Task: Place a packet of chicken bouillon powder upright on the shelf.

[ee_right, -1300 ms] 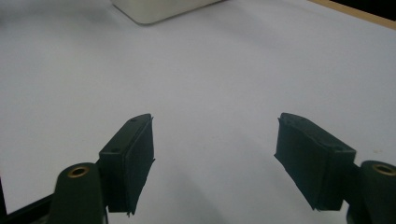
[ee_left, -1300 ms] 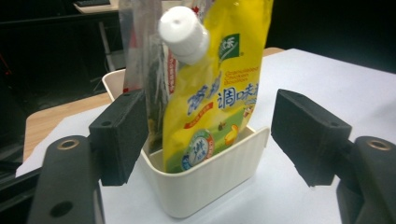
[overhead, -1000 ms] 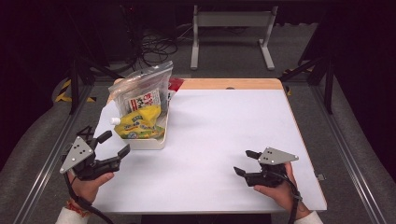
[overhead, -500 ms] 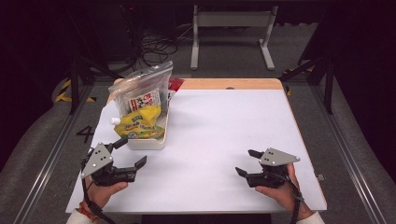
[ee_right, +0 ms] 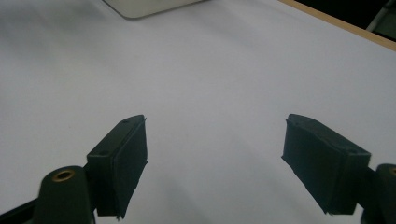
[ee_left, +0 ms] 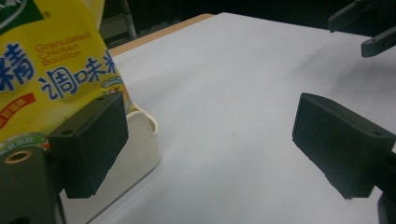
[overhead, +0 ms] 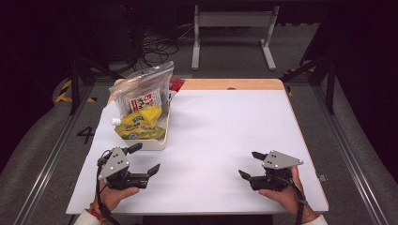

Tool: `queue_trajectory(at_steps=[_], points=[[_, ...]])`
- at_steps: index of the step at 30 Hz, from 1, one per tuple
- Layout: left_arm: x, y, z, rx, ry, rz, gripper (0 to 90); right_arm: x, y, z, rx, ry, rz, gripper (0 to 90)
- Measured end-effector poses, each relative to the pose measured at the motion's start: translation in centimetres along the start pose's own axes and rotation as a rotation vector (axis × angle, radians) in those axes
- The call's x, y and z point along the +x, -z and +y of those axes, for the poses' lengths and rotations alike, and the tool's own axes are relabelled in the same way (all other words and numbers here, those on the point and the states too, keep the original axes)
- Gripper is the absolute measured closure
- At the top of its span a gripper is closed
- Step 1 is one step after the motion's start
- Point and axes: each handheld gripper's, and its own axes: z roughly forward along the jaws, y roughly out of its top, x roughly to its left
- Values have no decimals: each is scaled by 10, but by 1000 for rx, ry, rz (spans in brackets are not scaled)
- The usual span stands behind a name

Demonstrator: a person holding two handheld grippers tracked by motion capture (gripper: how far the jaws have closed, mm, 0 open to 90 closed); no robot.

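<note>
A white bin (overhead: 149,143) stands at the table's left and holds a yellow bouillon pouch (overhead: 140,124) and a clear zip bag (overhead: 141,91) with a printed packet inside. Just in front of the bin, my left gripper (overhead: 145,158) is open with nothing between its jaws, which have just been opening. In the left gripper view the yellow pouch (ee_left: 51,60) and the bin's rim (ee_left: 142,140) sit behind the left jaw of my left gripper (ee_left: 210,135). Over bare table at the front right, my right gripper (overhead: 248,164) (ee_right: 215,154) is open and empty, its jaws also just widened.
The white table top (overhead: 225,126) has a wooden strip (overhead: 234,84) along its far edge. A red packet (overhead: 176,86) peeks out behind the bin. Cables and a metal stand (overhead: 230,33) lie on the floor beyond the table.
My left gripper has moved right from the table's left edge to just in front of the bin, and its jaws stand wider. The right gripper has stayed in place.
</note>
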Motion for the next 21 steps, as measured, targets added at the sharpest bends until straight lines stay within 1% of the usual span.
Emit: queue_trajectory(at_steps=[6, 7, 11, 16, 18, 20, 21], points=[[-5, -11, -2, 28, -11, -31, 110, -1, 3, -5, 14, 7, -11, 210], [-5, -13, -3, 32, -20, -32, 109, -1, 3, -6, 16, 9, -14, 209], [-8, -18, -5, 48, -21, -45, 109, -2, 4, -8, 22, 10, -13, 205], [-10, -25, -7, 70, -32, -59, 109, -4, 6, -13, 35, 15, -26, 199], [-12, -28, -9, 85, -32, -70, 107, -4, 6, -14, 39, 18, -33, 198], [-14, -32, -10, 98, -47, -81, 108, -5, 7, -16, 44, 16, -36, 195], [-15, -34, -10, 108, -48, -81, 107, -6, 7, -17, 44, 16, -37, 195]])
